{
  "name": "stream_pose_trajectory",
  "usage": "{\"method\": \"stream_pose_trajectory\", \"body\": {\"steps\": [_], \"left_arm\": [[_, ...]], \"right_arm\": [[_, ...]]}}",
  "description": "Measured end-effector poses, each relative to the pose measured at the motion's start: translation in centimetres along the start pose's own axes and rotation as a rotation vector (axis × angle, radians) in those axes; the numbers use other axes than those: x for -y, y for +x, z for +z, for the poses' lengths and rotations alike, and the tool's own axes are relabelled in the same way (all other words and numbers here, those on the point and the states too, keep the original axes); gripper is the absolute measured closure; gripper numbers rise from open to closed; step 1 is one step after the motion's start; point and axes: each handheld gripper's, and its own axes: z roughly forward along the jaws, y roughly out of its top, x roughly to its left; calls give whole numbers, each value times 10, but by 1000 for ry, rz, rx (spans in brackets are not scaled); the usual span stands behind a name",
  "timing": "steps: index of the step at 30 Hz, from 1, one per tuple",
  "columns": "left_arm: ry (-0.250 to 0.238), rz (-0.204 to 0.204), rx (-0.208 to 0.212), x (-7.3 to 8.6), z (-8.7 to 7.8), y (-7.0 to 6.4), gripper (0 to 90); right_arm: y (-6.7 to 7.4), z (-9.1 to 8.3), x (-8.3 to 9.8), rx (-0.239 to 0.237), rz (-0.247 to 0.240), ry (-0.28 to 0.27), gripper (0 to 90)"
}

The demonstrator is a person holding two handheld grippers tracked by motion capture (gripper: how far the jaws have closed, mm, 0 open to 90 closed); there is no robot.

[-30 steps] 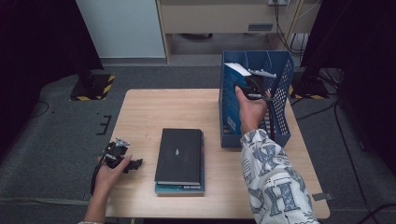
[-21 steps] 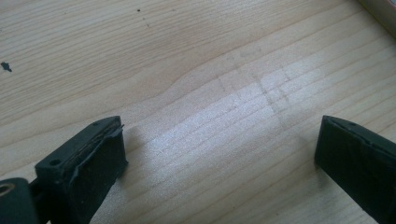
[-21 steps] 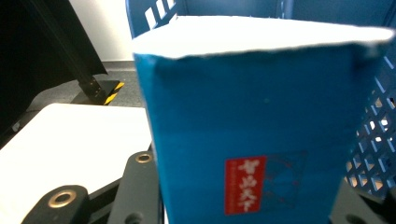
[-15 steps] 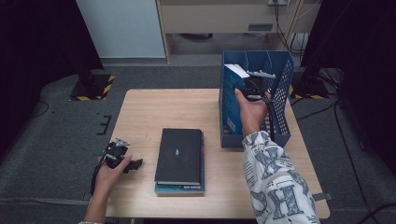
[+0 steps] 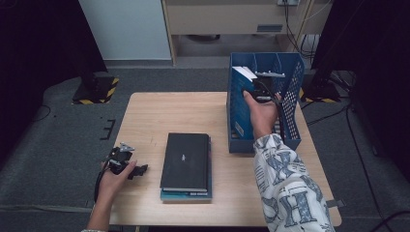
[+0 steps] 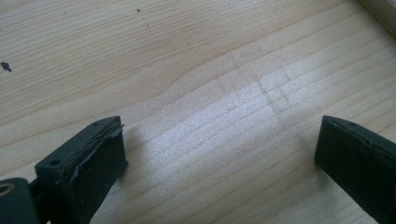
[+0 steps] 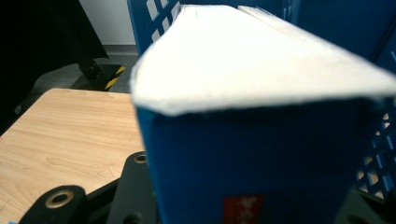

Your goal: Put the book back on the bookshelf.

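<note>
Blue book (image 7: 261, 154) sits clamped between my right gripper's (image 5: 263, 92) jaws, standing upright inside the blue file rack (image 5: 290, 111) at the table's (image 5: 159, 111) far right. My left gripper (image 6: 219, 154) rests spread wide over bare wood, gripping nothing.

blue book (image 7: 261, 154): lower part cut off | right tongs (image 7: 247, 205): pads hidden behind book

Over the last second almost nothing shifts: the right gripper (image 5: 263, 86), clamped on the blue book (image 5: 243, 77) inside the blue file rack (image 5: 295, 96), edges very slightly across the frame.
</note>
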Motion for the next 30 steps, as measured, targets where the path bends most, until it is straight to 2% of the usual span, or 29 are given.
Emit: {"method": "stream_pose_trajectory", "body": {"steps": [19,24,30], "left_arm": [[2,2,1,0,0,-1,11],[-2,-2,1,-1,1,-1,11],[-1,-1,3,-1,1,-2,11]], "right_arm": [[0,-5,-9,-9,-28,27,573],[1,-10,-19,-3,-42,10,562],[2,-12,-24,0,-41,17,557]]}}
